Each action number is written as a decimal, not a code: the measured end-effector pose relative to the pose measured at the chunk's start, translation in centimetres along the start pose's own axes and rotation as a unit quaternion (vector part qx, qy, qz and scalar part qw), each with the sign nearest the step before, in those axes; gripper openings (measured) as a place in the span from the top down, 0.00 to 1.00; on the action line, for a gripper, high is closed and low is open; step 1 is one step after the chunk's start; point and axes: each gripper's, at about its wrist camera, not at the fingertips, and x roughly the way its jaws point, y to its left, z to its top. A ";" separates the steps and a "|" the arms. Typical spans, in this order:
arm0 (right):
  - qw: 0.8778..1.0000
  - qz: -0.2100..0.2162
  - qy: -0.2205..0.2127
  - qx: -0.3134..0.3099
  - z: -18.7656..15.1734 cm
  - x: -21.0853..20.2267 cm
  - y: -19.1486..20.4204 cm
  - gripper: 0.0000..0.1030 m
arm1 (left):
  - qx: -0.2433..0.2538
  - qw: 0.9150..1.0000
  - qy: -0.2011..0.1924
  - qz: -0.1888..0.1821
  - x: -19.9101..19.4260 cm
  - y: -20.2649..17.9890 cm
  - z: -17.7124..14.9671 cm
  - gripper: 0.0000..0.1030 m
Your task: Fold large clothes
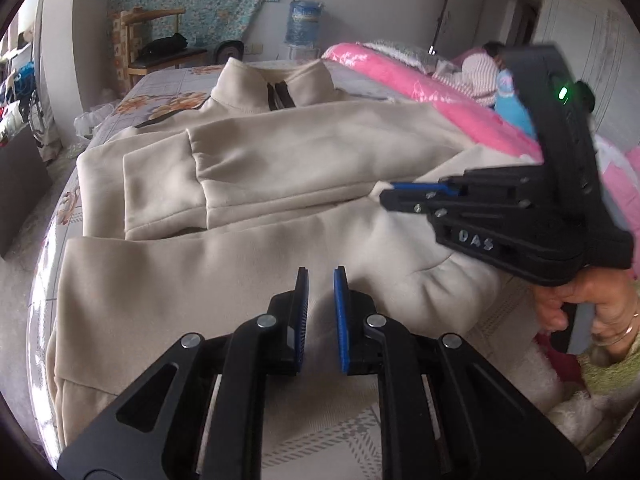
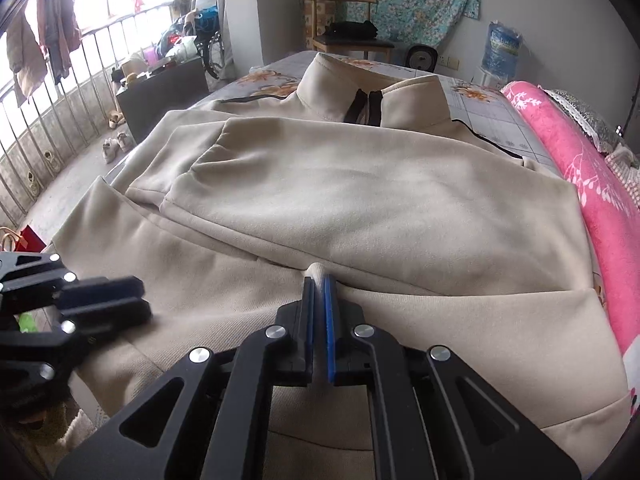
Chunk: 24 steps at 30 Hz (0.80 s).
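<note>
Right tool [image 2: 319, 300]: I read its jaws as pressed together on a raised ridge of the beige jacket [image 2: 340, 200], at the edge where the folded-over upper layer meets the lower panel.
Left tool [image 1: 321, 300]: its blue pads [image 1: 341, 320] stand a little apart, with cloth below them but nothing between them; I judge it empty, hovering over the lower panel.
Left tool, from the right wrist view: it sits at the lower left edge, dark and blurred; I cannot confirm its jaws there.
Right tool, from the left wrist view: it hangs to the right over the jacket's edge, held by a hand [image 1: 592, 308].
Jacket position: spread on the bed [image 2: 480, 96], collar [image 1: 276, 80] at the far end, one sleeve [image 1: 320, 156] folded across the chest.
Stage, my judgement: a sleeve fold is in place; the body fold from the near hem is not yet made.
Risk 1: the right pinch holds only a thin ridge; a quick pull could let it slip free and drop the layer crooked.
Risk 2: the pinch may catch both layers, so a lift would drag the folded sleeve out of place.
Risk 3: with the left tool empty, lifting one side alone would skew the fold line.
Risk 4: the pink blanket [image 2: 600, 200] lies just beside the jacket's right edge; a sweep that way could snag it.
Far field: chair [image 2: 344, 20] and water bottle [image 2: 502, 48] by the wall, well apart from the work.
</note>
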 end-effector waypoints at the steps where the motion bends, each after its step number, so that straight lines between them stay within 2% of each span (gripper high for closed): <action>1: 1.000 0.002 -0.001 0.002 0.0 0.0 -0.1 0.94 | 0.004 1.000 -0.005 0.010 0.2 -0.3 -0.1 0.88; 6: 0.999 0.024 -0.009 0.043 -0.1 -1.9 -2.7 0.90 | 0.004 1.000 0.000 0.018 0.0 -0.4 -0.3 0.87; 9: 0.998 -0.037 -0.009 0.050 -0.9 -3.7 -5.2 0.88 | 0.002 1.000 -0.001 0.020 -0.1 -0.4 -0.3 0.87; 11: 0.995 -0.072 0.012 0.061 -1.8 -3.8 -7.5 0.88 | 0.001 1.000 -0.001 0.021 -0.1 -0.4 -0.4 0.87; 13: 0.988 -0.130 0.045 0.066 -3.1 -3.3 -9.9 0.88 | 0.001 1.000 -0.001 0.021 -0.1 -0.4 -0.3 0.87; 14: 0.985 -0.148 0.051 0.066 -3.8 -3.2 -10.9 0.82 | 0.002 1.000 0.000 0.021 -0.1 -0.4 -0.3 0.87; 15: 0.986 -0.140 0.043 0.075 -4.1 -3.7 -11.8 0.82 | 0.002 1.000 0.000 0.021 0.0 -0.5 -0.3 0.87; 16: 0.983 -0.154 0.041 0.085 -4.3 -4.1 -12.4 0.87 | 0.003 1.000 0.001 0.021 0.0 -0.5 -0.3 0.87; 18: 0.976 -0.198 0.036 0.082 -4.3 -5.0 -12.8 0.90 | 0.004 1.000 0.002 0.023 0.0 -0.5 -0.2 0.87; 21: 0.978 -0.177 0.018 0.107 -3.9 -6.6 -12.5 0.86 | 0.001 1.000 0.002 0.023 -0.1 -0.4 -0.2 0.87; 22: 0.983 -0.152 0.007 0.100 -3.6 -7.2 -11.5 0.85 | 0.001 1.000 0.002 0.022 -0.2 -0.4 -0.3 0.87; 24: 0.993 -0.086 -0.010 0.080 -3.1 -7.8 -8.9 0.76 | -0.002 1.000 0.001 0.016 -0.2 -0.1 -0.3 0.87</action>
